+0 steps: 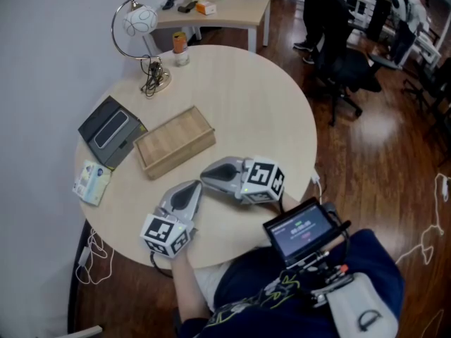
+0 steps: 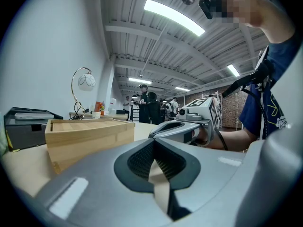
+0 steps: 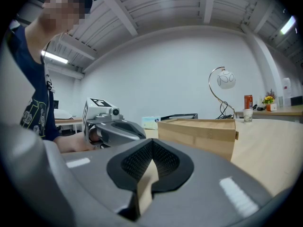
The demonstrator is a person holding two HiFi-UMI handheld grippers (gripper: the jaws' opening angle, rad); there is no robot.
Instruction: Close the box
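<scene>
A pale wooden box (image 1: 175,141) lies flat on the round table (image 1: 268,111), its lid down and level with the walls. My left gripper (image 1: 195,186) rests on the table just in front of the box, shut with nothing between its jaws. My right gripper (image 1: 205,177) lies beside it, pointing left, also shut and empty; the two tips nearly meet. In the left gripper view the box (image 2: 90,138) stands to the left and the right gripper (image 2: 182,129) crosses ahead. In the right gripper view the box (image 3: 199,131) is to the right, the left gripper (image 3: 113,129) to the left.
A black device (image 1: 110,130) and a tissue pack (image 1: 91,182) lie left of the box. A desk lamp (image 1: 137,27), an orange can (image 1: 179,42) and a small cup (image 1: 183,57) stand at the far edge. A screen (image 1: 303,229) hangs on the person's chest.
</scene>
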